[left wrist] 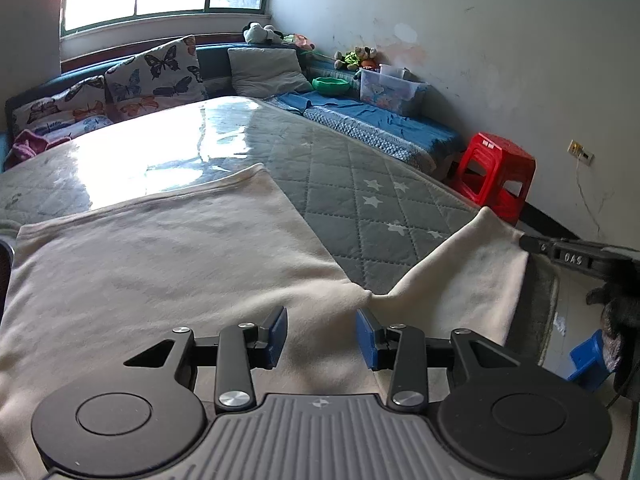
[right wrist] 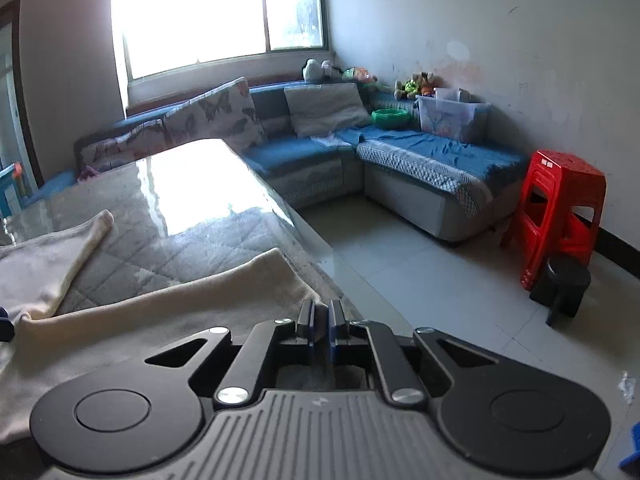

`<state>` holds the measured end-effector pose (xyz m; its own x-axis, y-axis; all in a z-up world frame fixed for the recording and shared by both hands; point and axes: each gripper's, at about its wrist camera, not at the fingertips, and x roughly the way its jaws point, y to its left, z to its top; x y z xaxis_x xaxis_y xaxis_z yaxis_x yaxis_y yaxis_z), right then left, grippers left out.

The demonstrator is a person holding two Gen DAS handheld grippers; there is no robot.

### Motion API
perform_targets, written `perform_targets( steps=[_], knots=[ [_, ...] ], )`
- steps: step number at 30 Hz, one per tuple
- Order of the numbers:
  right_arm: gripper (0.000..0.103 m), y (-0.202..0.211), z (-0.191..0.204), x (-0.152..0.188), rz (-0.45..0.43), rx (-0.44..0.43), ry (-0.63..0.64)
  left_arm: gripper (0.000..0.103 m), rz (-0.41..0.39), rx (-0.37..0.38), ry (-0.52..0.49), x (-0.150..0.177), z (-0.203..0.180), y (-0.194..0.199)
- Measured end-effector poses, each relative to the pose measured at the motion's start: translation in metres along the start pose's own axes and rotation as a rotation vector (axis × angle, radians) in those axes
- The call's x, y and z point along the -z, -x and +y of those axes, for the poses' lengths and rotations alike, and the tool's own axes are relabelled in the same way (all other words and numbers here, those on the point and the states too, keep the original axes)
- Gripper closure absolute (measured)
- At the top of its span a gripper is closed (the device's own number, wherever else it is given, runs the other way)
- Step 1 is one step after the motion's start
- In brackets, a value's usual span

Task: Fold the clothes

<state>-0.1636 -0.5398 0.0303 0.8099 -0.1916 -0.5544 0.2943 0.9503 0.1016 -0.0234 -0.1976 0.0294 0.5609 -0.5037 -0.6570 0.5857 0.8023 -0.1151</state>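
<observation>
A cream garment (left wrist: pixel 160 264) lies spread on the table (left wrist: pixel 380 208), which has a grey quilted star-pattern cover under glass. One narrower part (left wrist: pixel 460 280) stretches right toward the table's edge. My left gripper (left wrist: pixel 322 336) hovers open just over the garment near a pucker where the two parts meet; its blue pads (left wrist: pixel 276 336) do not press the cloth. My right gripper (right wrist: pixel 320 328) is shut on the garment (right wrist: pixel 140 312) at its right edge. In the left wrist view the right gripper (left wrist: pixel 524 242) pinches the outer corner of that narrower part.
A blue corner sofa (left wrist: pixel 380 120) with butterfly cushions (left wrist: pixel 156 76), a green bowl (left wrist: pixel 330 85) and a plastic box (left wrist: pixel 388 88) runs behind the table. A red stool (right wrist: pixel 560 208) and a black bin (right wrist: pixel 564 284) stand on the tiled floor at right. A blue stool (left wrist: pixel 588 360) sits near the table's corner.
</observation>
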Motion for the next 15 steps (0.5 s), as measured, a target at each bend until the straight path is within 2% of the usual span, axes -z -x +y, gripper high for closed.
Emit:
perform_targets(
  steps=[2, 7, 10, 15],
  knots=[
    [0.092, 0.002, -0.003, -0.001, -0.005, -0.009, -0.020, 0.062, -0.004, 0.002, -0.002, -0.001, -0.001, 0.000],
    [0.092, 0.001, -0.010, 0.001, -0.004, -0.023, -0.027, 0.062, -0.025, 0.006, -0.014, -0.005, -0.007, -0.001],
    [0.099, 0.001, -0.008, 0.001, -0.023, -0.022, -0.001, 0.062, -0.012, 0.001, -0.012, -0.007, -0.009, -0.008],
    [0.099, 0.014, -0.004, -0.005, -0.062, -0.027, 0.006, 0.062, -0.002, -0.013, -0.019, -0.005, -0.013, -0.018]
  ],
)
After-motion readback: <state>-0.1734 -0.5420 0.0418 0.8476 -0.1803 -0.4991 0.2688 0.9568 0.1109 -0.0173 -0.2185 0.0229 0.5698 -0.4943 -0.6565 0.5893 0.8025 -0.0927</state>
